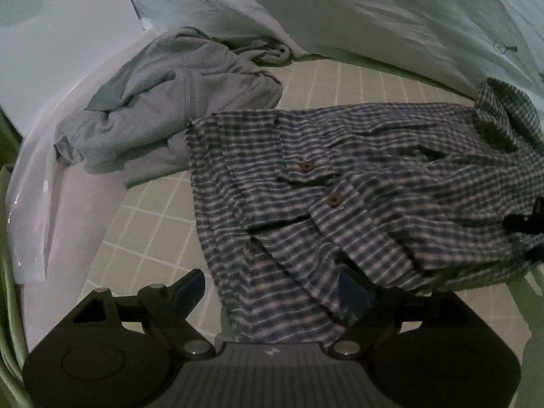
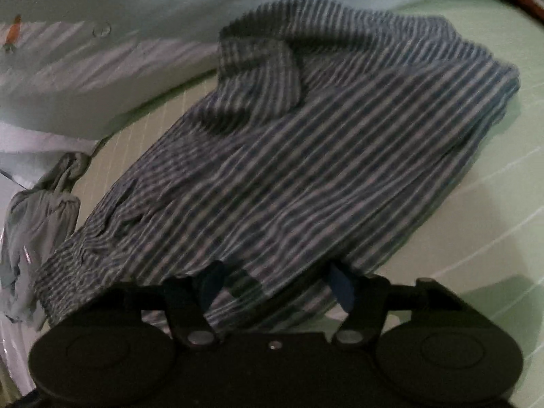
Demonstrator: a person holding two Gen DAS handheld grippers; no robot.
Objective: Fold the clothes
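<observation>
Checked shirt (image 1: 357, 183) draped between both spread jaws

A blurred blue-and-white checked shirt (image 2: 306, 156) lies collar-up on the green gridded mat (image 2: 476, 221). The right gripper (image 2: 277, 280) has its jaws spread, shirt hem draped between them. A crumpled grey garment (image 2: 37, 224) lies left.

The checked shirt (image 1: 357, 183) is showing as soft woven cloth, matt and crinkled, with two brown buttons (image 1: 319, 183) looking like wood. The grey top (image 1: 163, 115) beside it is looking like fuzzy, fleecy cloth, while the white sheet (image 1: 68, 170) at the left is shining smooth and glossy. The left gripper (image 1: 272, 292) is looking like matt black plastic with ribbed grey casing and small shiny metal pins.
</observation>
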